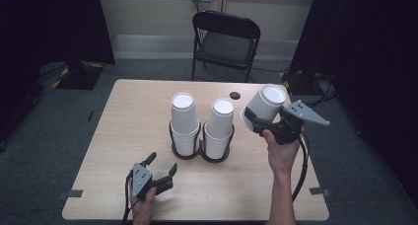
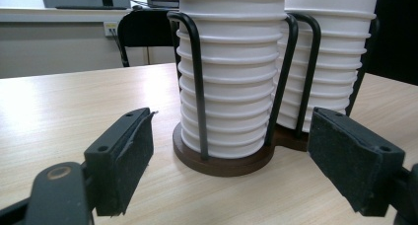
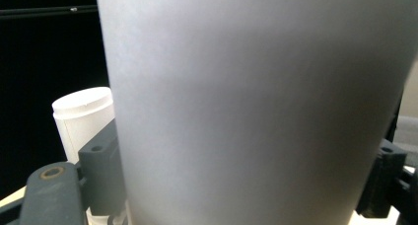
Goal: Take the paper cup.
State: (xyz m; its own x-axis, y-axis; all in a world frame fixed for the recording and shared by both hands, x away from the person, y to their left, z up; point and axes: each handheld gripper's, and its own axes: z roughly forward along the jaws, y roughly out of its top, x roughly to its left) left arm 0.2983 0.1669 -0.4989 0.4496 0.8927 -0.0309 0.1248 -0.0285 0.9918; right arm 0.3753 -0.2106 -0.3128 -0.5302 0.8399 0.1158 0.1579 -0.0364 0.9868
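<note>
My left hand-held gripper (image 1: 161, 168) rests low on the light wood-grain bench (image 1: 123, 136), near its front edge, with both black jaws spread wide and nothing between them. In the left gripper view those jaws frame the dark round-based wire cup holder (image 2: 222, 158), which stands just ahead of them and apart from the pads.

The holder has two bays side by side. The left stack of inverted white paper cups (image 1: 185, 124) fills the left bay, and the right stack of inverted white paper cups (image 1: 219, 129) fills the right bay, each ringed by black wire uprights. Behind the bench stands a black folding chair (image 1: 226, 40).

My right hand-held gripper (image 1: 252, 120) is raised above the right side of the bench and is closed on a single white paper cup (image 1: 266, 102). The cup is tilted, base up and toward the far edge, well clear of both stacks. In the right gripper view its wall (image 3: 256, 106) sits between the jaws, with the top of a stack just beyond at left.

I judge the step in hand to be carrying a single cup between the holder and the bench; the direction cannot be read from here.

If the cup goes onto a stack, the next move calls for righting it to vertical, centring it over the right stack, then lowering it straight. The left hand-held gripper is placed to steady the holder base.
</note>
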